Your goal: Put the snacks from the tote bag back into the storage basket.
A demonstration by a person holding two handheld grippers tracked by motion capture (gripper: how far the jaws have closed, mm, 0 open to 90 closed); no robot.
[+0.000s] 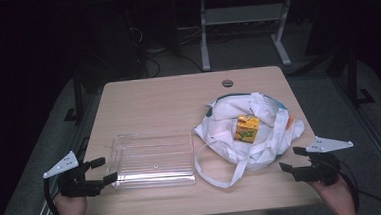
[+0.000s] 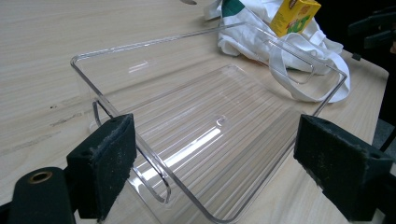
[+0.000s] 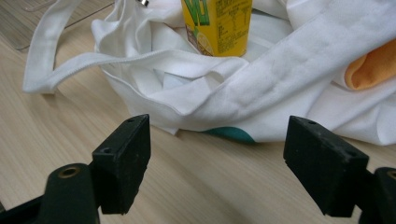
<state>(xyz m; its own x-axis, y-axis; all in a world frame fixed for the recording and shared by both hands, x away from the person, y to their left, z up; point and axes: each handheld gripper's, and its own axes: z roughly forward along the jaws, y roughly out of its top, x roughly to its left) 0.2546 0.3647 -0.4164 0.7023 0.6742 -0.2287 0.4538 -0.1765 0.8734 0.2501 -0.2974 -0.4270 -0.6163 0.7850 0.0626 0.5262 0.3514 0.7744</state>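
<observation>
Black two-jaw left gripper (image 1: 103, 170), right gripper (image 1: 293, 159), grey triangular top plates, black trailing cables, foam-padded fingers (image 2: 105, 163)

A light wooden table (image 1: 148, 105) has a round grey cable port (image 1: 227, 83) near its far edge. An orange cloth (image 3: 373, 67) lies near its right edge. Beyond it, a white desk frame (image 1: 204, 36) and dark cables (image 1: 147, 55) stand on grey floor (image 1: 245, 54).

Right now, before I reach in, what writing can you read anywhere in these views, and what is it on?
Large green letters on the yellow juice carton in the right gripper view: cut off at the top, they look like "W" or "VI", not readable as a word.
Fine-print panel on the same carton: too small and blurred to read.
White cloth bag: a teal patch at its lower edge, no letters legible.
Clear plastic tray: no text.
</observation>
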